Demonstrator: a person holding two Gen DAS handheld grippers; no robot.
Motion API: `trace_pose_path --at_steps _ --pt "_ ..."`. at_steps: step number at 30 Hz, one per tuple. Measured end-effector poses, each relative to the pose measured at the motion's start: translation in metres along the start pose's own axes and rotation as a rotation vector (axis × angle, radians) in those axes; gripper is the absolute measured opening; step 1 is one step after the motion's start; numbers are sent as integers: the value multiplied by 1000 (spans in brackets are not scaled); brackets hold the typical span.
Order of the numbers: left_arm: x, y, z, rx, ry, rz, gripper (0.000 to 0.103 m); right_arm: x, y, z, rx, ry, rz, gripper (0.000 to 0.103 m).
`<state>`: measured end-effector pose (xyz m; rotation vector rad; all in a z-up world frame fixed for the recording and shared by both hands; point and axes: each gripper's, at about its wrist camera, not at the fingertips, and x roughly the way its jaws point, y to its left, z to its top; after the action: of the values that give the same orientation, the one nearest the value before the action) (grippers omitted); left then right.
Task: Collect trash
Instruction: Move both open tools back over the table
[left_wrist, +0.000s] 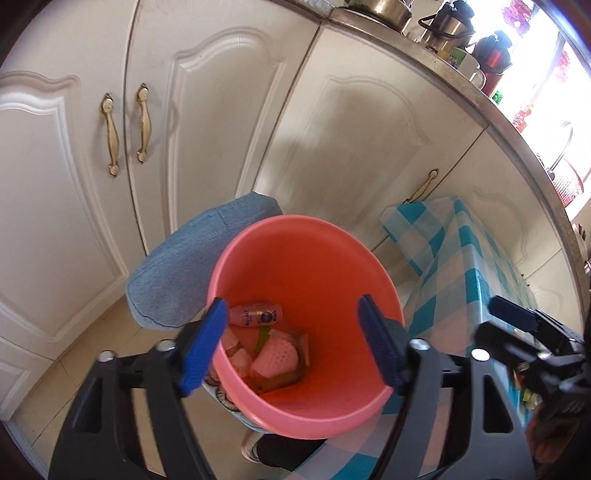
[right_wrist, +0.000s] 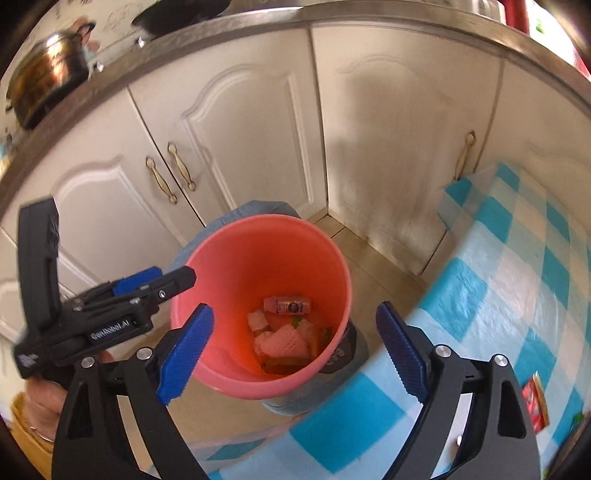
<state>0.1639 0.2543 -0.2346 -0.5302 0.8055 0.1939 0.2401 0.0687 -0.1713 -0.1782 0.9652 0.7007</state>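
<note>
Both grippers wide above bin (left_wrist: 306, 254) rim

Each gripper, the left gripper (left_wrist: 291, 343) and the right gripper (right_wrist: 295, 347), has a black frame with silver screws and ribbed blue pads (right_wrist: 186, 349). The left gripper's body carries white lettering (partly legible, "GenRobot.AI"). The person's hand (right_wrist: 40, 398) wears a thin bangle (right_wrist: 40, 435) beside a yellow sleeve (right_wrist: 26, 443).
</note>
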Motion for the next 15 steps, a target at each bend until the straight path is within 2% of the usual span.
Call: trace_pose_path --at_steps 4,8,11,15 --pt "-5 -2 -6 8 6 -3 90 -22 -9 -9 55 -26 22 89" --pt "-11 -4 -12 9 8 -39 91 -43 -17 -20 90 -70 53 89" --pt "-19 -8 -17 15 -15 -55 94 -62 -23 -30 103 -132 91 89" --pt "-34 -16 -20 32 -52 -92 95 -93 -23 -46 69 -262 88 97"
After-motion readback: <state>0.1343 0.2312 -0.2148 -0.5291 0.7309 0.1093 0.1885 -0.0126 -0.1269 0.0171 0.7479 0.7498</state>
